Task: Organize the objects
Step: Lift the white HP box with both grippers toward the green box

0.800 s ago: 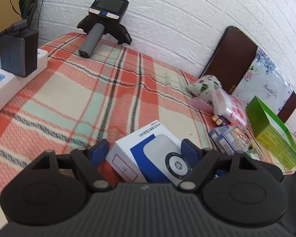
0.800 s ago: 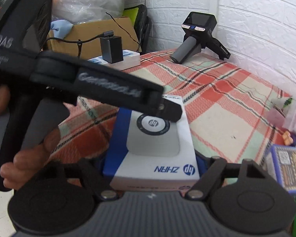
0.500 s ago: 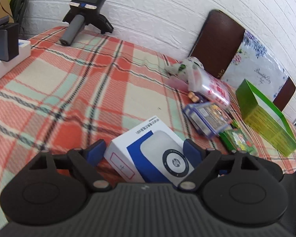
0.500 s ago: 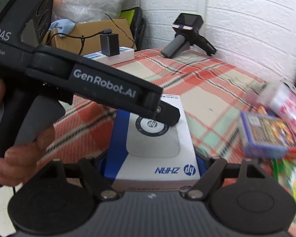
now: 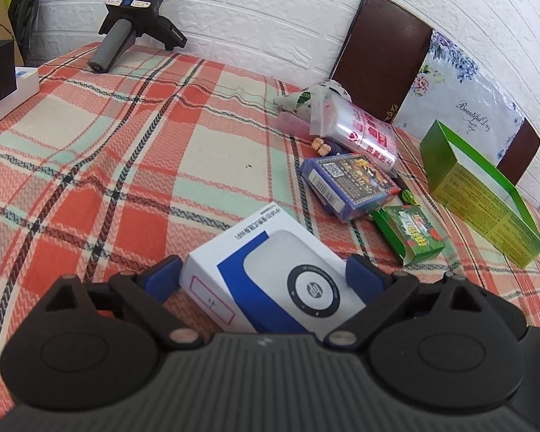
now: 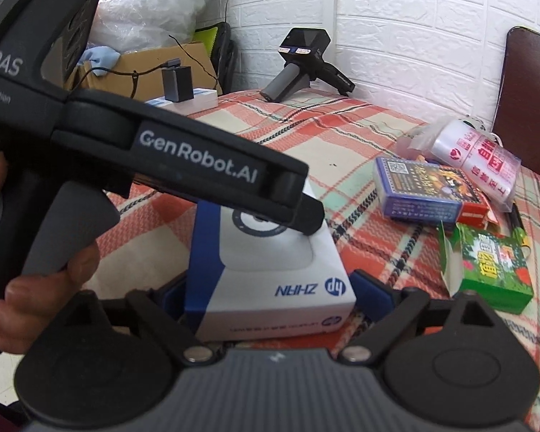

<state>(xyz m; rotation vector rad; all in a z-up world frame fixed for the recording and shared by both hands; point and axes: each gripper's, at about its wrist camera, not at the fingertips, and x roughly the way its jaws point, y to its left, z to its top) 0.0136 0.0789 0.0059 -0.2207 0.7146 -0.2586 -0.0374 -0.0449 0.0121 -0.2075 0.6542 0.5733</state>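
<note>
Early stage: both left gripper (image 5: 262, 275) and right gripper (image 6: 270, 293) clamp the white HP box (image 6: 266, 270) above the plaid cloth (image 5: 126, 151), clutter beside green box (image 5: 482, 194) unsorted.

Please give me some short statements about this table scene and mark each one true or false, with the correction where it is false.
1. The white and blue box lies between the blue fingers of the left claw. True.
2. The open green box stands upright on its narrow end. False: it lies on its long side, by the chair.
3. The purple card box lies beside a small green packet. True.
4. The tablecloth is plain white. False: it is a red, cream and green check.
</note>
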